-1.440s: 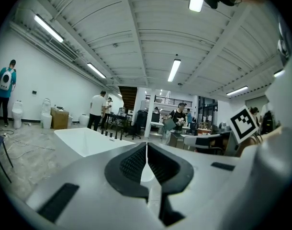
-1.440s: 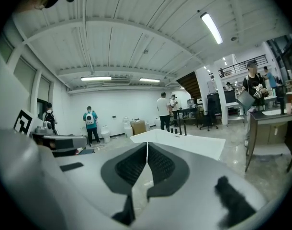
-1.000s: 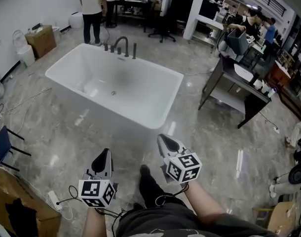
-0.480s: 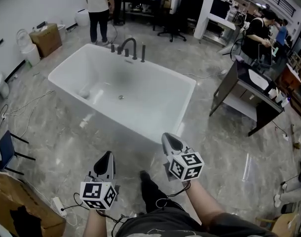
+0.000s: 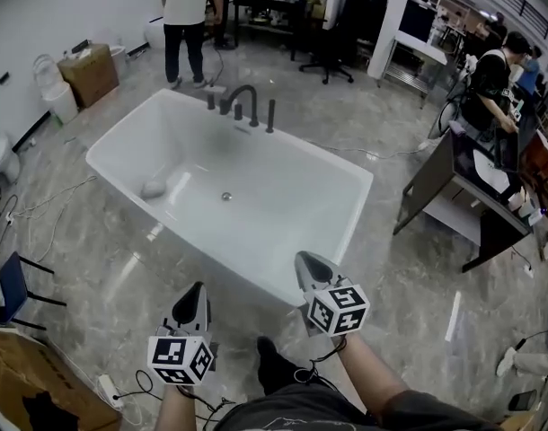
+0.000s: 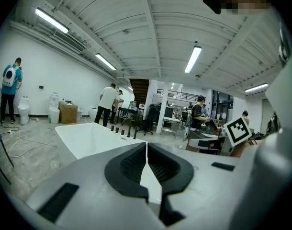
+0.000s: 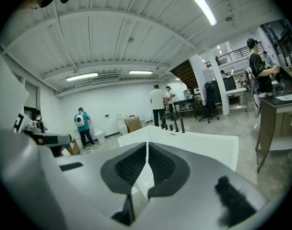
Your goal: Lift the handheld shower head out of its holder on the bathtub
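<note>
Left gripper [image 5: 196, 287] is low in the head view, just short of the tub's near wall; we read its jaws as pressed together with nothing between them. White bathtub [image 5: 319, 157] lies ahead of us. Along its far rim stand the black fittings: the curved faucet [image 5: 243, 97], then the handheld shower head [image 5: 270, 115] — a slim upright rod seated in its holder, well apart from both grippers. Right gripper [image 5: 303, 259] is over the tub's near corner — jaws likewise closed, holding nothing. Farther right we note a dark table [image 5: 431, 173].
</note>
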Action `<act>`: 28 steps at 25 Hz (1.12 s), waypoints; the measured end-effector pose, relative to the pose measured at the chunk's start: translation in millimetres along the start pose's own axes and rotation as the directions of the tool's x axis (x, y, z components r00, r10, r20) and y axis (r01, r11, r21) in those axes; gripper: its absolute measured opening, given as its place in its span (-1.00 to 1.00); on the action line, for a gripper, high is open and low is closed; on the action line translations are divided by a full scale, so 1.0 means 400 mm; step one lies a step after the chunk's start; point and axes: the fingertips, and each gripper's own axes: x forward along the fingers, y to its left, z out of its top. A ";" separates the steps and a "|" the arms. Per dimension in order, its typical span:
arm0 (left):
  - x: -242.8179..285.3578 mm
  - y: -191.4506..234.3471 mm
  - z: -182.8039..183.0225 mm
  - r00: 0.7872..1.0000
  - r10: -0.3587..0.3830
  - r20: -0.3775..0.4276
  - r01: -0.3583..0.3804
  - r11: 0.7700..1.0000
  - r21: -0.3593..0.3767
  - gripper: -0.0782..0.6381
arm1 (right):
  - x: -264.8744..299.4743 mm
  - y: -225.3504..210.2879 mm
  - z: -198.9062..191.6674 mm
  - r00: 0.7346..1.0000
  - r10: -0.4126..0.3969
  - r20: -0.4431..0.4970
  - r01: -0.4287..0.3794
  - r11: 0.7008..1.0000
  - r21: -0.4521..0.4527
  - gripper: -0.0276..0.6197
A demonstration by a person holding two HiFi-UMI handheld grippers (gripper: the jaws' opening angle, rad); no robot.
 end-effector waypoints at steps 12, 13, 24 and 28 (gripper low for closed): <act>0.282 0.036 0.097 1.000 0.010 -0.001 -0.010 1.000 -0.005 -0.72 | 0.220 -0.165 0.092 0.999 0.047 -0.016 -0.048 0.999 -0.015 -0.83; 0.298 0.037 0.103 1.000 0.007 -0.003 -0.007 1.000 -0.002 -0.72 | 0.231 -0.174 0.097 0.999 0.045 -0.015 -0.045 0.999 -0.010 -0.83; 0.451 0.083 0.140 0.999 -0.047 -0.014 0.048 0.999 0.004 -0.72 | 0.324 -0.257 0.107 0.999 -0.028 -0.018 0.028 1.000 0.011 -0.83; 0.534 0.123 0.166 0.996 -0.085 -0.002 0.085 0.996 0.018 -0.72 | 0.368 -0.289 0.120 0.997 -0.074 -0.011 0.074 0.997 0.011 -0.83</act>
